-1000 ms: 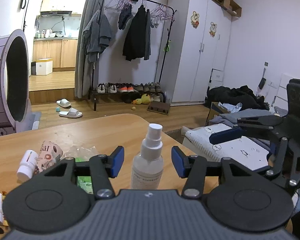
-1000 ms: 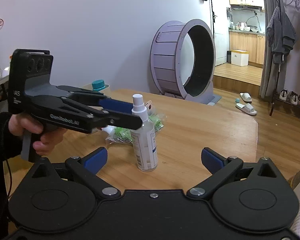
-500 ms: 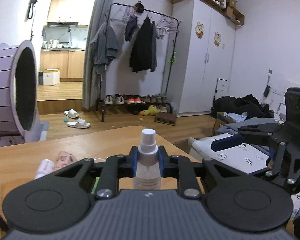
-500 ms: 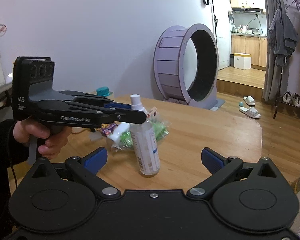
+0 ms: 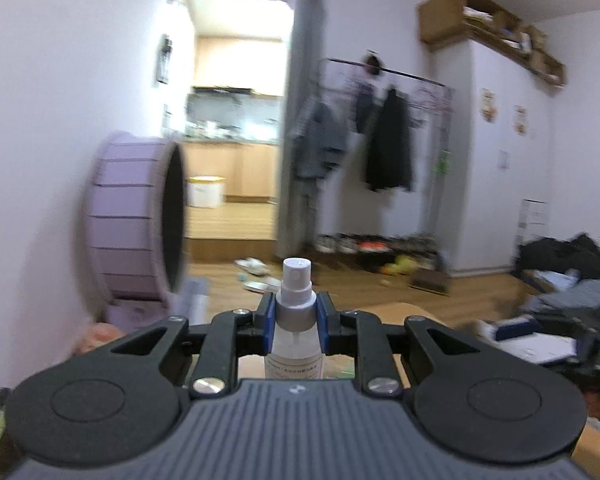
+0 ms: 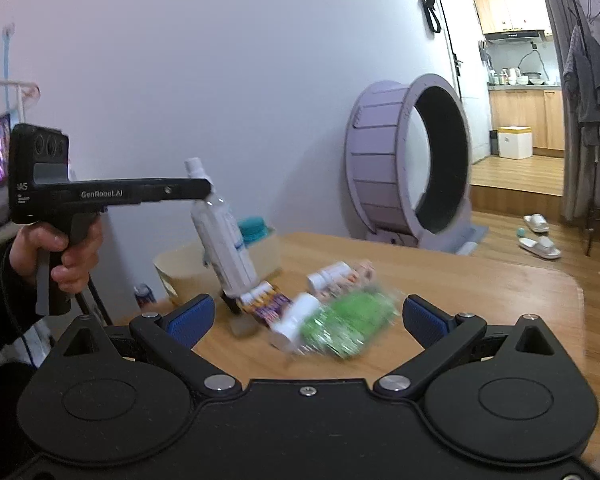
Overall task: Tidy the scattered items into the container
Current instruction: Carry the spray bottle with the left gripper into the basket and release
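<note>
My left gripper (image 5: 296, 320) is shut on the neck of a clear spray bottle (image 5: 296, 336) with a white cap. In the right wrist view the left gripper (image 6: 204, 190) holds the bottle (image 6: 224, 240) tilted in the air above the table, near a cardboard box (image 6: 180, 268). My right gripper (image 6: 303, 316) is open and empty, low over the wooden table (image 6: 479, 292). Ahead of it lie a green packet (image 6: 347, 320), a white bottle (image 6: 296, 318), a purple packet (image 6: 266, 302) and a pink packet (image 6: 351, 276), all blurred.
A teal-lidded item (image 6: 252, 228) sits in the cardboard box at the table's far left. A large purple wheel (image 6: 411, 164) stands on the floor past the table. The right table edge drops to the floor with slippers (image 6: 539, 244).
My left gripper closed on the spray bottle's neck, then lifted it off the table and carried it left toward the cardboard box. My right gripper stayed open and shifted its view leftward.
</note>
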Tool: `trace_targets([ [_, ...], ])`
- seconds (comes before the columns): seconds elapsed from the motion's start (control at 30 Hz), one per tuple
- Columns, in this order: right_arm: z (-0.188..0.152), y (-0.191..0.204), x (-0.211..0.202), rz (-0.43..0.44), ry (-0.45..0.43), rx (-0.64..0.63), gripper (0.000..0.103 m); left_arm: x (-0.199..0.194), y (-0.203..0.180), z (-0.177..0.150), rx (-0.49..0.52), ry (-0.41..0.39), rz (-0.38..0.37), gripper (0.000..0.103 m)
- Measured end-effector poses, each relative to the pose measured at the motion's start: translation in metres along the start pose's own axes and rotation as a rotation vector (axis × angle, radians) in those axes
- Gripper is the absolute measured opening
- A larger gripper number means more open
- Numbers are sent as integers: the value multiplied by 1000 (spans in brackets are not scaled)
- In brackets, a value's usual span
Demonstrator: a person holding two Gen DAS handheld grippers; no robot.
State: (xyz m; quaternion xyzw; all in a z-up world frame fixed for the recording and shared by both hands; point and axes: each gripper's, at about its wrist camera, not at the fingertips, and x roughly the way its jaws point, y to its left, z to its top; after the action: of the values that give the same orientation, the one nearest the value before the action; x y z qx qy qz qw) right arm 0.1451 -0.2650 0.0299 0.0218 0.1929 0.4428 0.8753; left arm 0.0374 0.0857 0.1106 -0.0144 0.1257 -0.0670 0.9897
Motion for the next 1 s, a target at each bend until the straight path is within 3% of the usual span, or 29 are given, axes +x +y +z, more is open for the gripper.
trace_targets([
  [0.17,0,8,11,13,-32,25,103,-1,41,13,-12,-11,138,20],
  [0.43,-1,26,33,27,-28,28,103,52,80,10,-31,46,259,20],
  [0.8,-8,33,51,18,28,10,103,97,102,-6,31,59,325,20],
  [1.0,-9,36,57,21,46,0,103,112,109,-22,47,124,324,20],
])
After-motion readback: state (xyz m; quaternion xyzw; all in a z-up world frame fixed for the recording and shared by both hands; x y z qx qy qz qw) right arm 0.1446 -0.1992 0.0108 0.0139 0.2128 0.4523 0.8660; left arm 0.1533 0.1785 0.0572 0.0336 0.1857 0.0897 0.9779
